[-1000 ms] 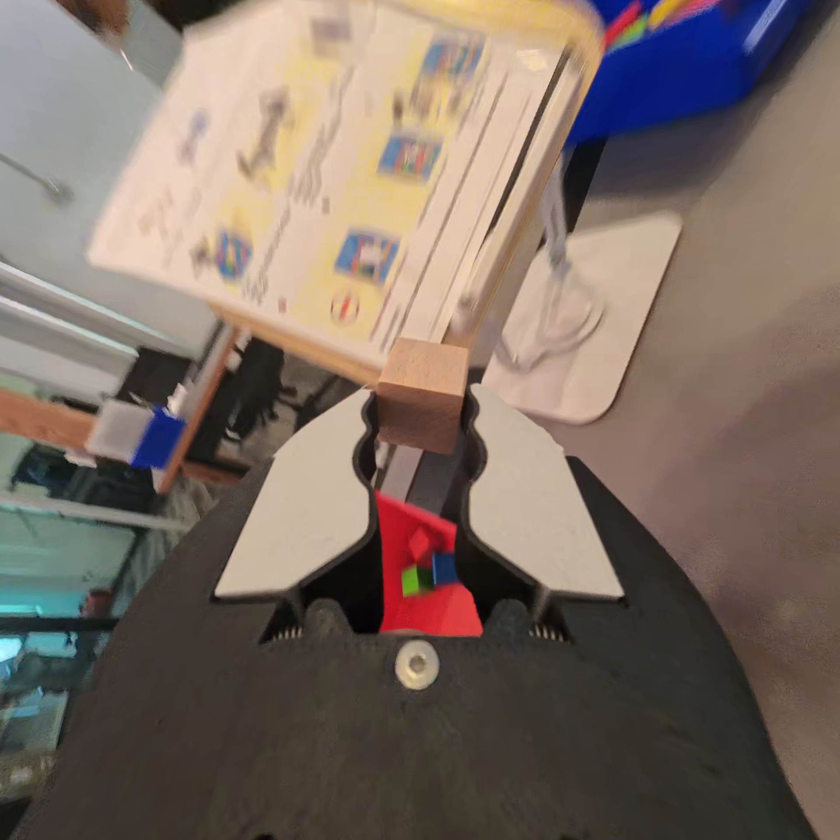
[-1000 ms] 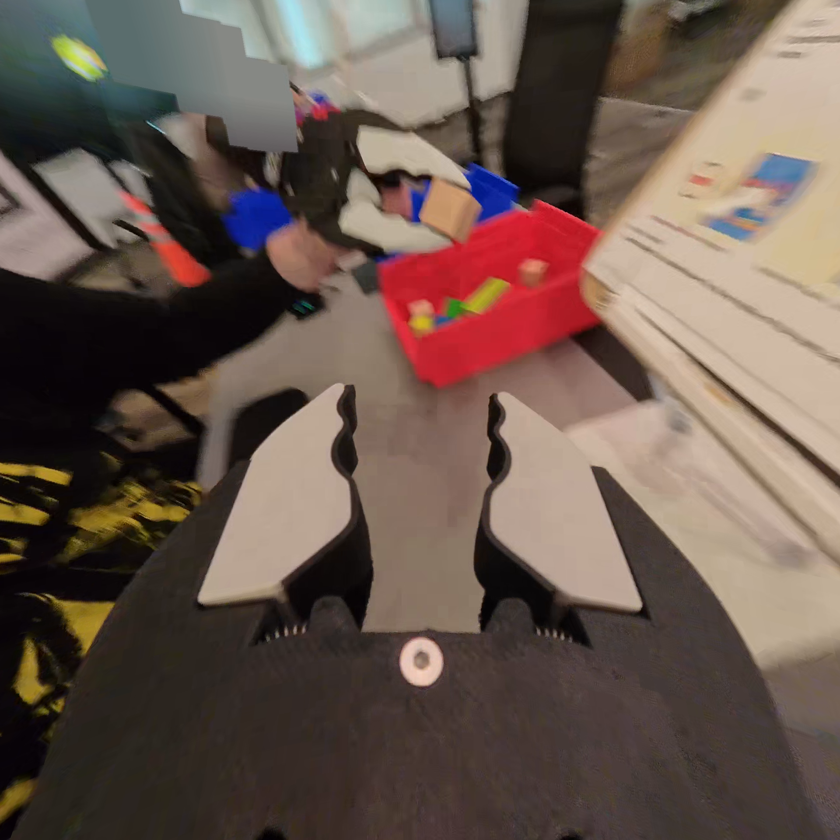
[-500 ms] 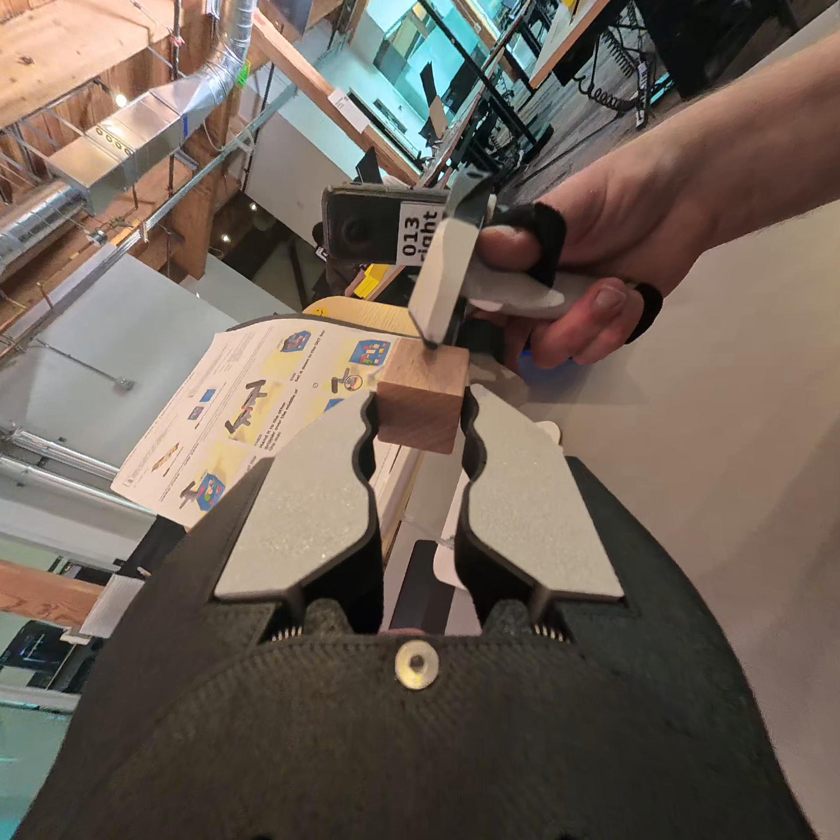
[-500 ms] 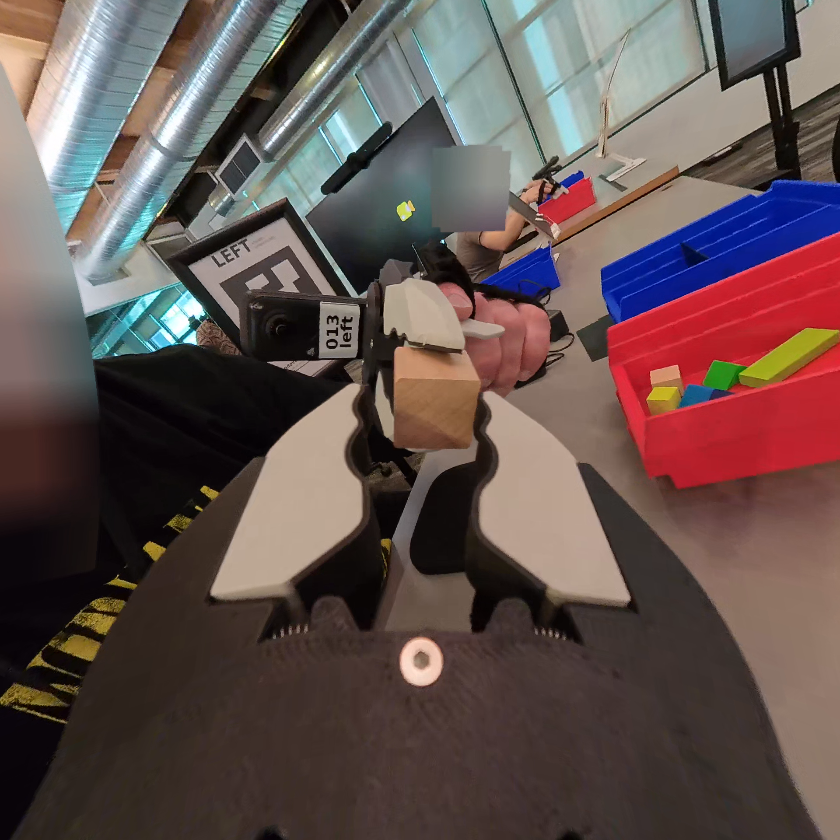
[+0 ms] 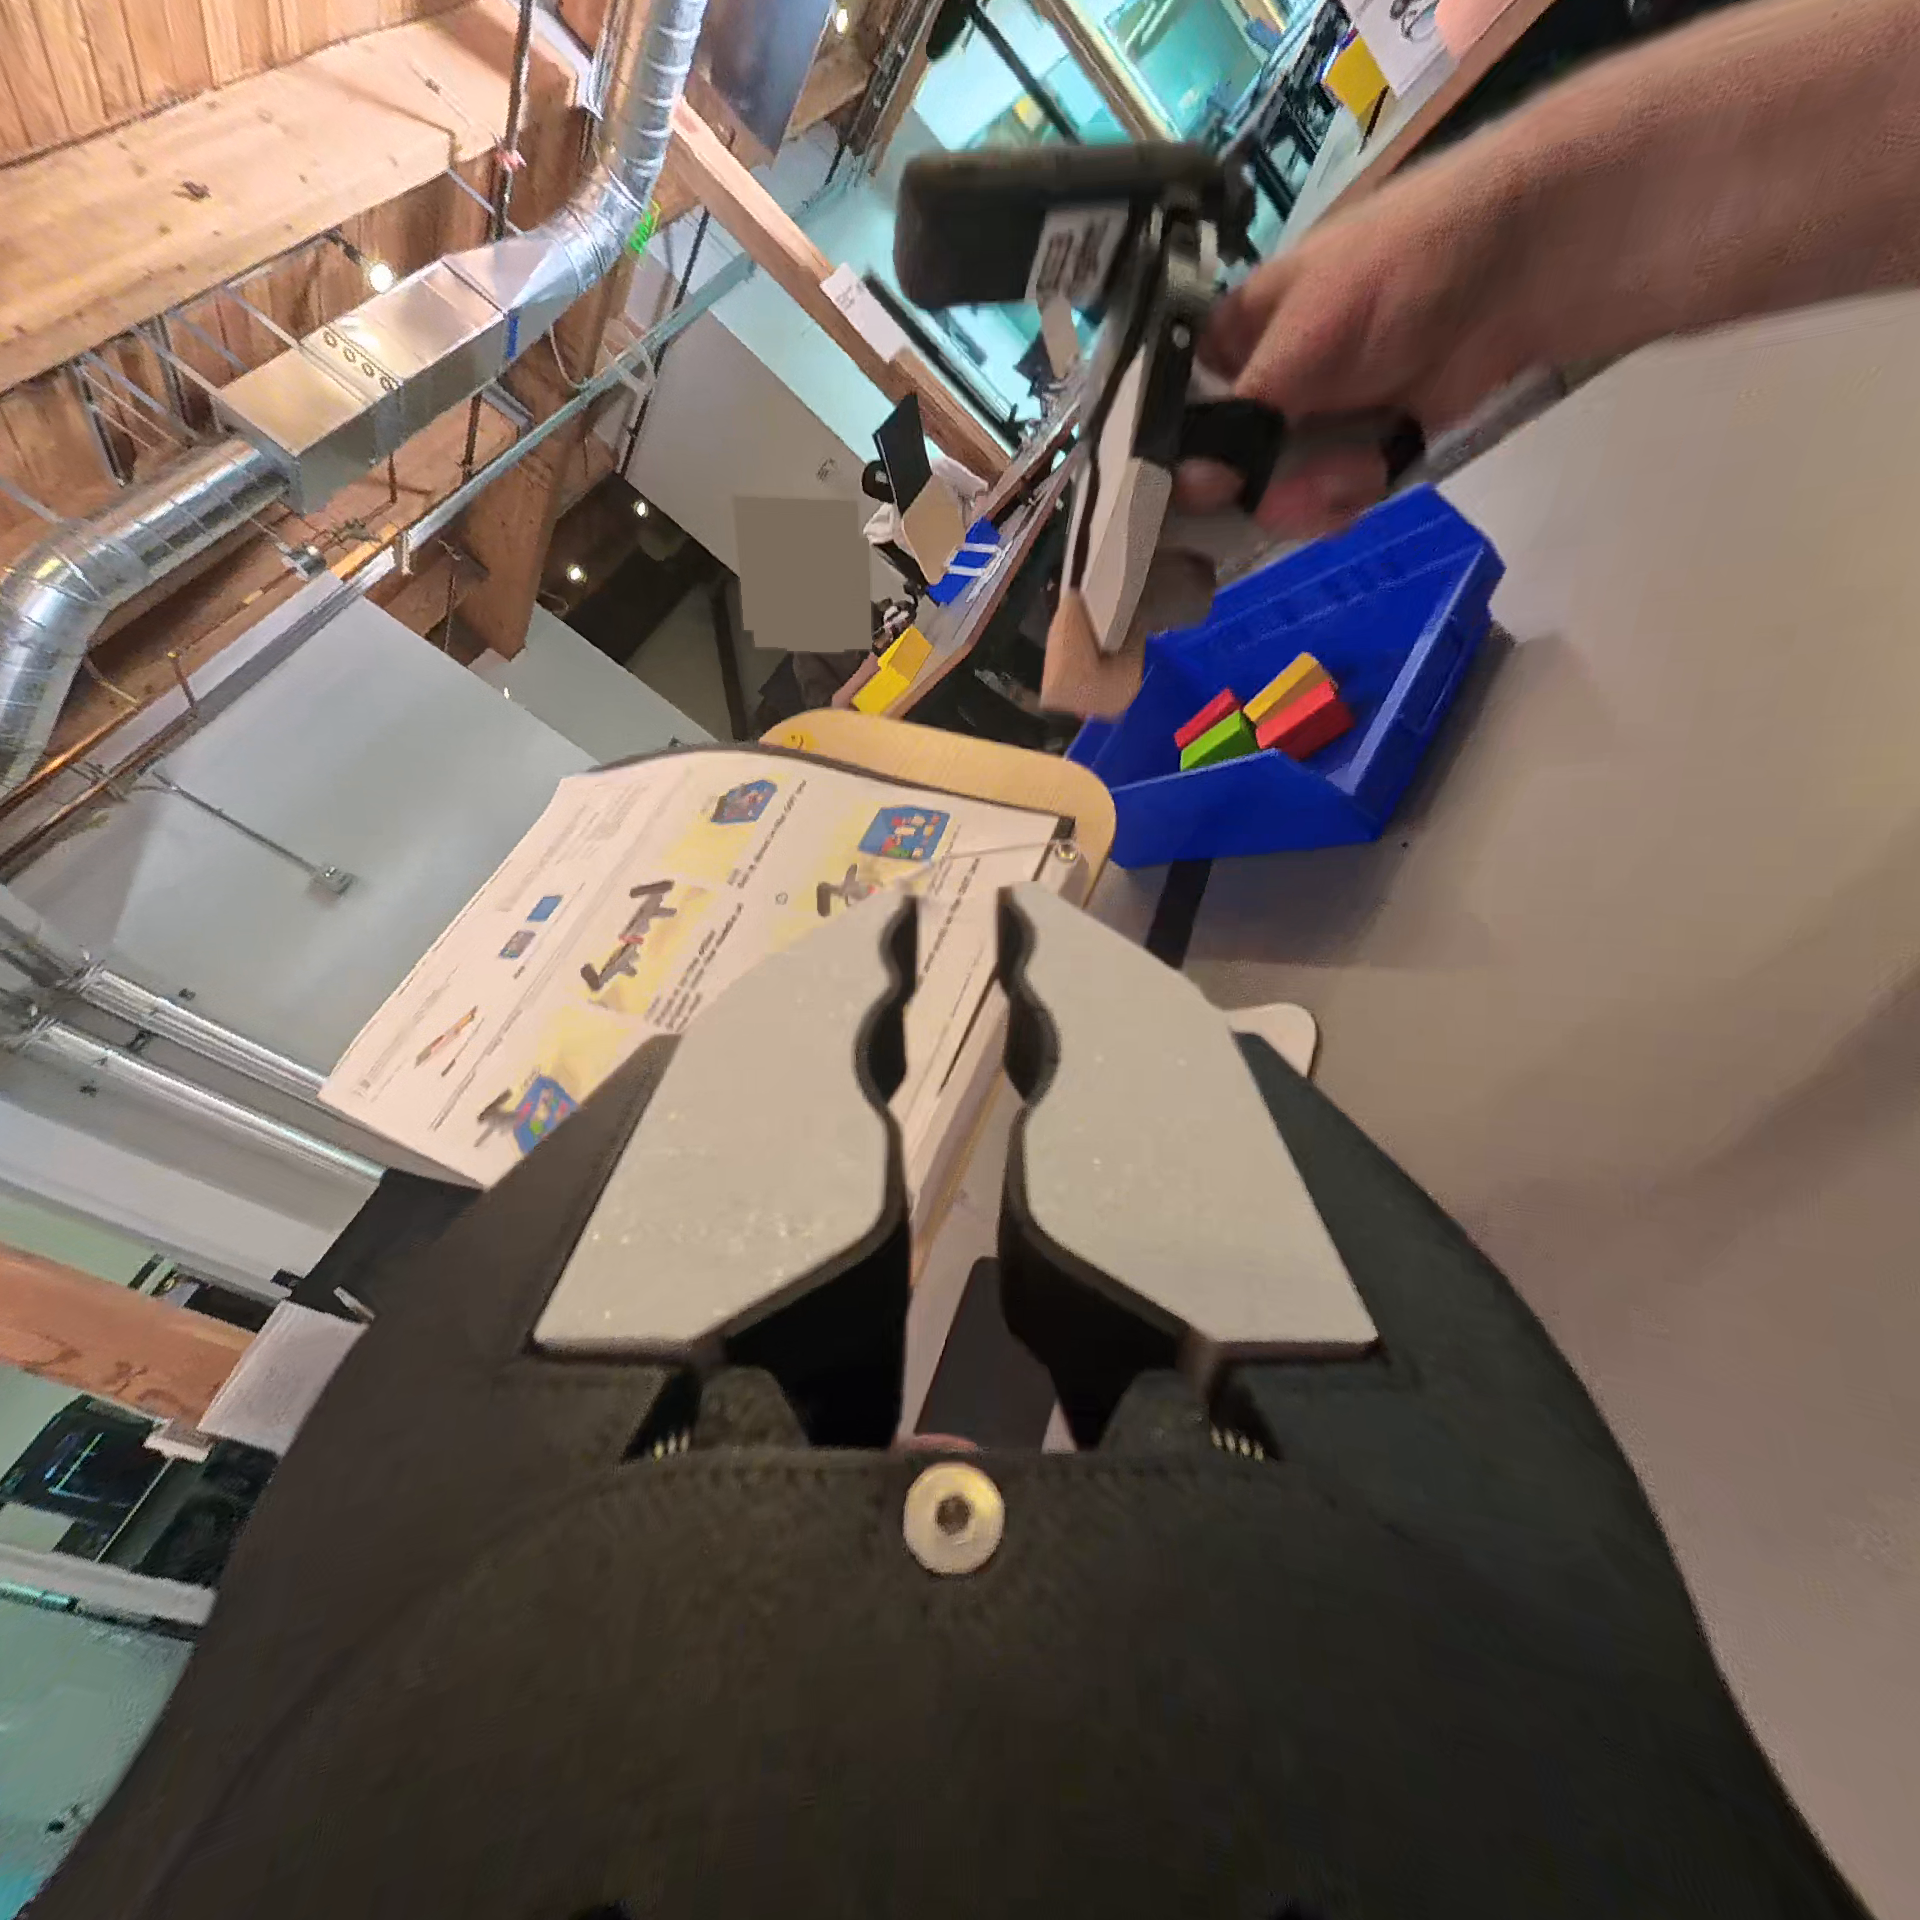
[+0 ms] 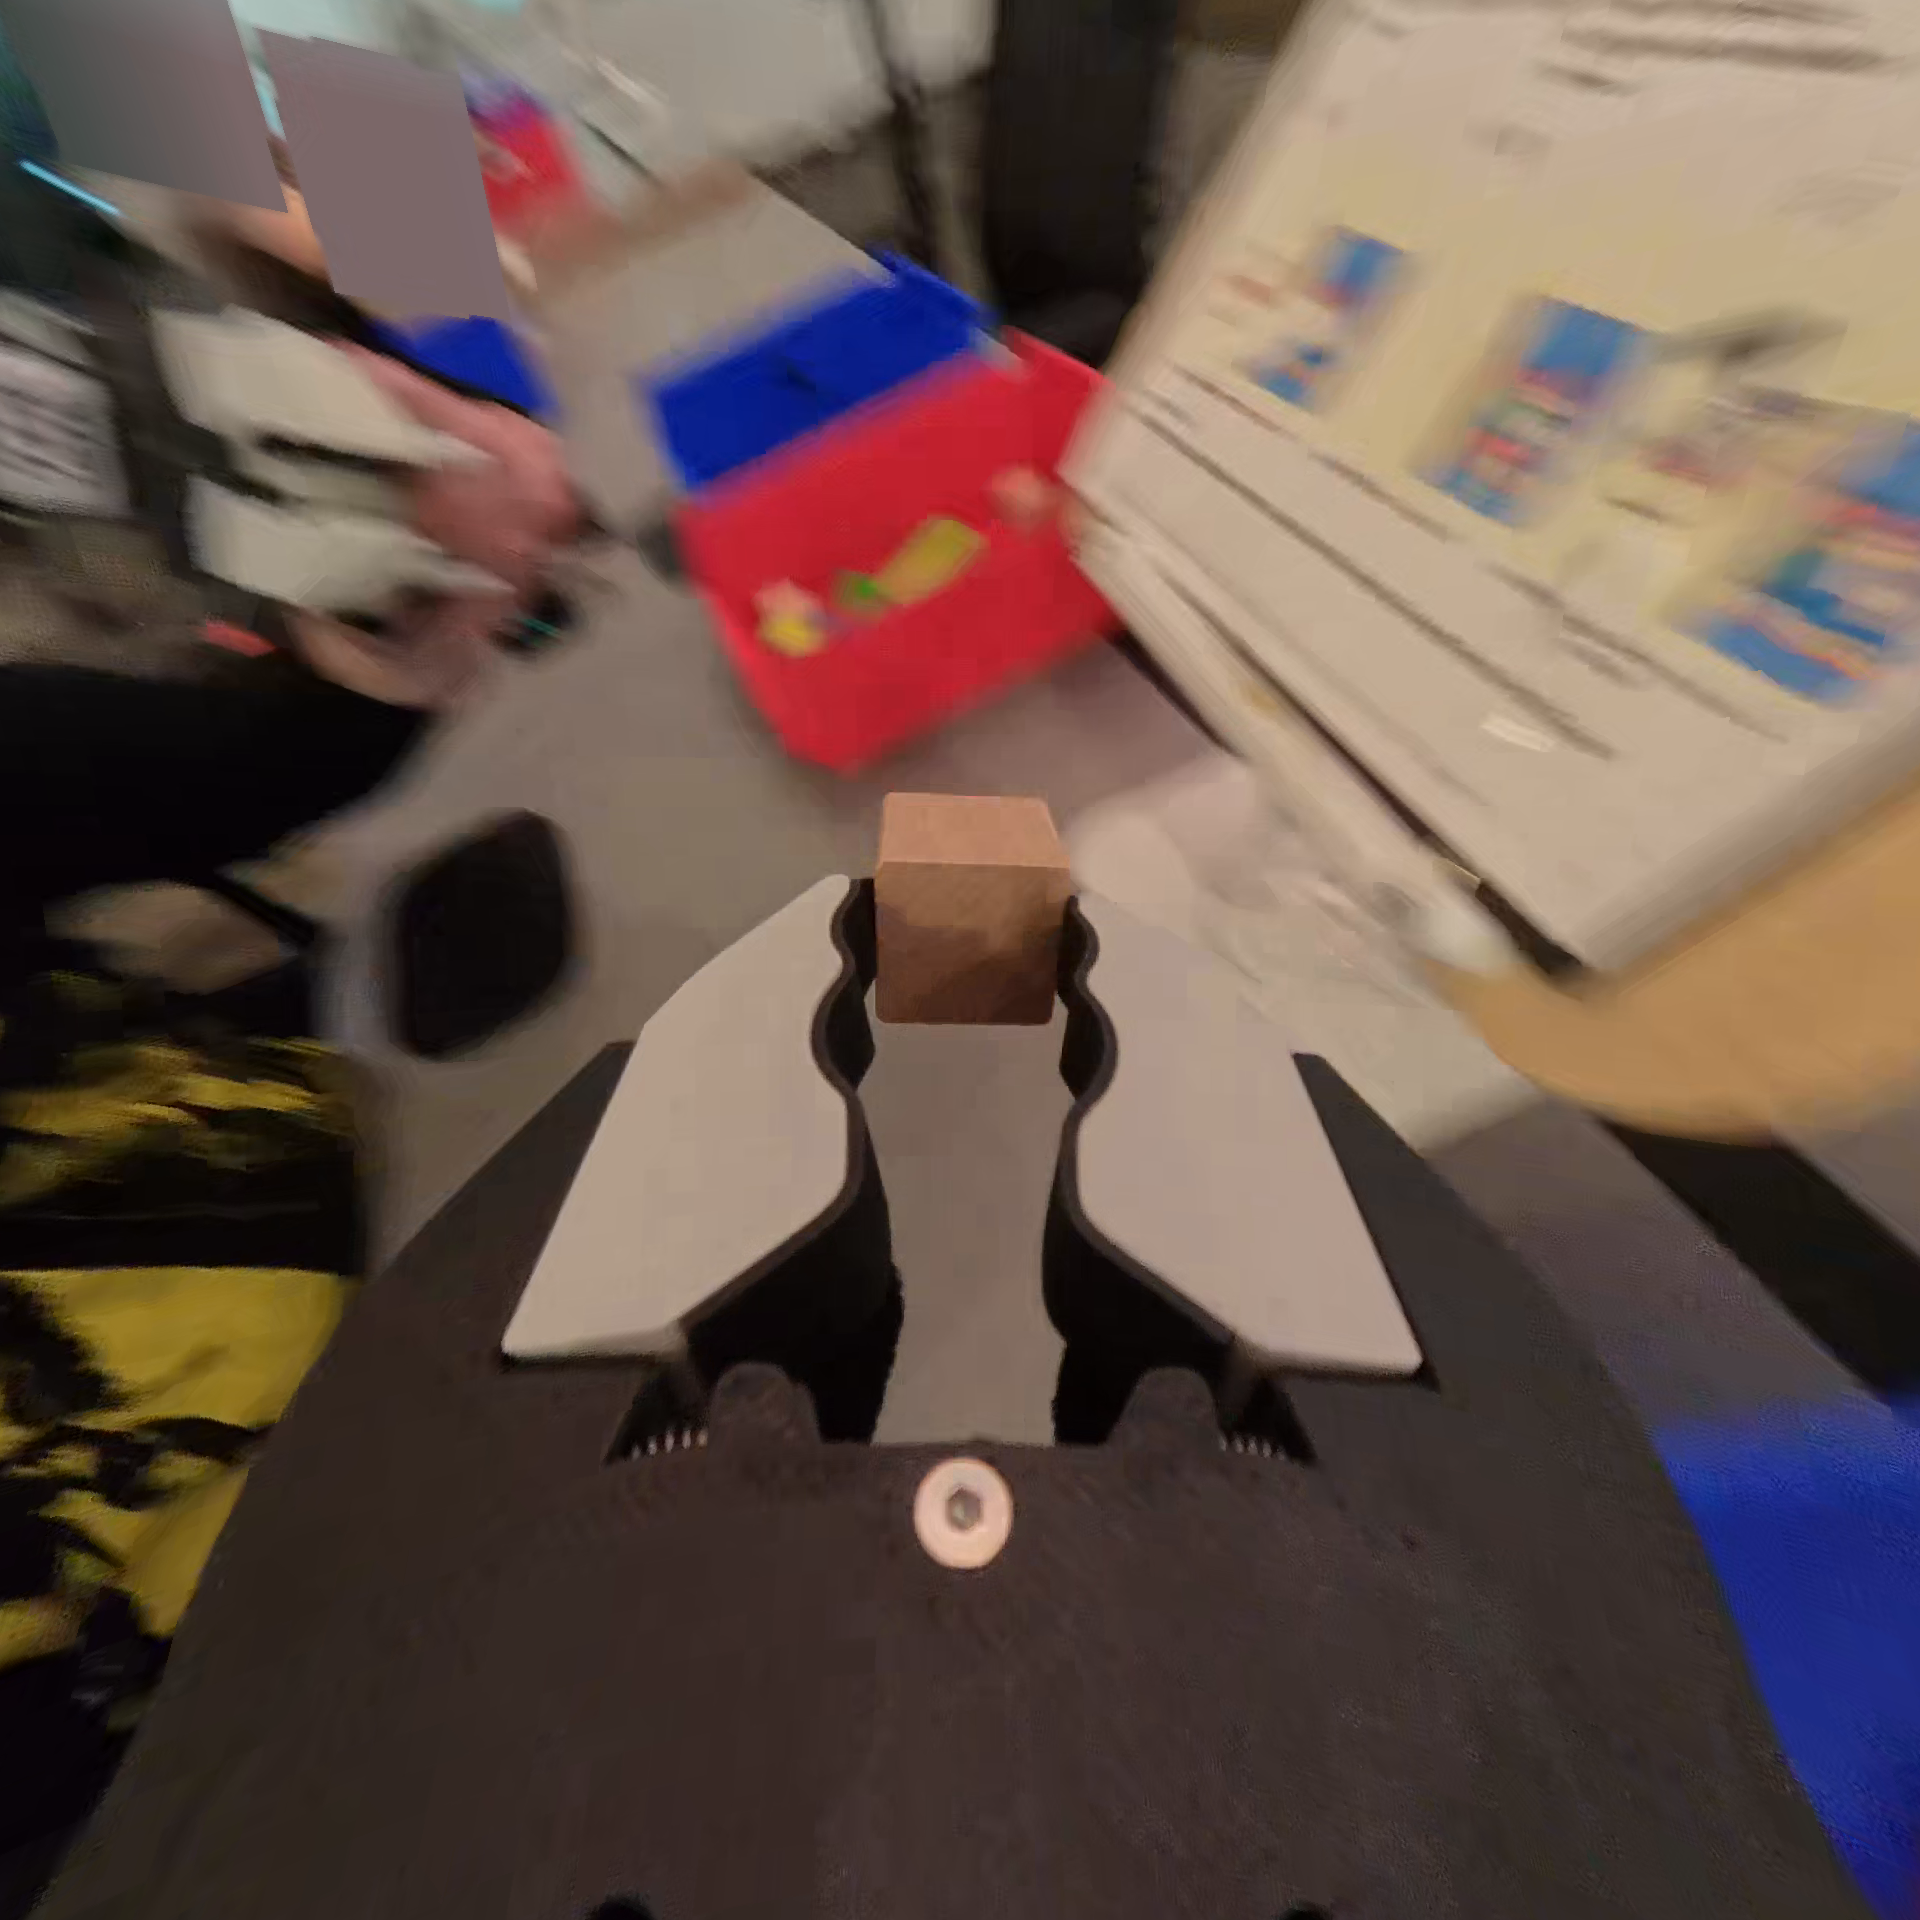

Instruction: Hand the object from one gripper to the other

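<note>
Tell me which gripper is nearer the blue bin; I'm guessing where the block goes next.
Right. The right gripper, holding the wooden block, hangs beside the blue bin; the left gripper, empty, stays back by the instruction sheet.

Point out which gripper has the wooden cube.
The right gripper: the wooden cube sits clamped between its fingertips. The left gripper has only a narrow bare gap between its fingers, with nothing in it.

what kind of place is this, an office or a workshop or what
Probably an open-plan lab or office workspace: exposed metal ducting under a wooden ceiling, a grey table with a blue bin of coloured blocks, and an illustrated instruction sheet on a stand.
</note>
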A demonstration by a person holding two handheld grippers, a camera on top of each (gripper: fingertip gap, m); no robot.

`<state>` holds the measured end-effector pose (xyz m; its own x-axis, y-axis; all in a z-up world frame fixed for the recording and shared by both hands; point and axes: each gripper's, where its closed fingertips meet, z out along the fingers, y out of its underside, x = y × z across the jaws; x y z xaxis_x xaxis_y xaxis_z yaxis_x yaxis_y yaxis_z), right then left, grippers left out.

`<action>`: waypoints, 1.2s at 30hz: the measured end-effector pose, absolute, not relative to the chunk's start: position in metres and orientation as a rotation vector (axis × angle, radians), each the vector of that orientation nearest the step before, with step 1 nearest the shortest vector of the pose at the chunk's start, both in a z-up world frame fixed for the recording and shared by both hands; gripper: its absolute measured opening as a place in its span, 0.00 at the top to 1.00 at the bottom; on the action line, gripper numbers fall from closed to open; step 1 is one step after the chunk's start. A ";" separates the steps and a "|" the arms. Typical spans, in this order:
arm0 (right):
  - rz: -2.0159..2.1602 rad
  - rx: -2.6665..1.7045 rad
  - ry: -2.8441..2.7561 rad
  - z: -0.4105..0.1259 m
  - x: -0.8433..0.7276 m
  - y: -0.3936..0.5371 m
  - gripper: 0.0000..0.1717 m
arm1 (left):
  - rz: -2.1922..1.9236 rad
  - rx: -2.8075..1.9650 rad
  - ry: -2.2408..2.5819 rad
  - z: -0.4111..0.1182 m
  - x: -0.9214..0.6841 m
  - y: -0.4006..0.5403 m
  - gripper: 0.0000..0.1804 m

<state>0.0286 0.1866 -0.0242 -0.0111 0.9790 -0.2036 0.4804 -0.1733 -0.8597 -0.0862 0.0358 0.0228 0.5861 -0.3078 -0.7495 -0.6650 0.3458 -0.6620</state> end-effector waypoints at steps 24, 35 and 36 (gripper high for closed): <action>-0.297 -2.786 -1.489 -0.247 0.244 0.371 0.81 | 0.349 -1.463 1.048 -0.030 -0.119 0.040 0.98; -0.350 -2.817 -1.495 -0.252 0.250 0.374 0.79 | 0.381 -1.511 1.027 -0.038 -0.134 0.041 0.95; -0.355 -2.810 -1.495 -0.250 0.250 0.374 0.75 | 0.398 -1.521 1.017 -0.038 -0.139 0.042 0.94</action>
<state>0.2498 0.3743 -0.2499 0.5401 0.8251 0.1658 0.8116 -0.5628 0.1568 -0.1388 0.0419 -0.0376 0.5589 -0.3695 -0.7423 -0.7751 0.0854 -0.6261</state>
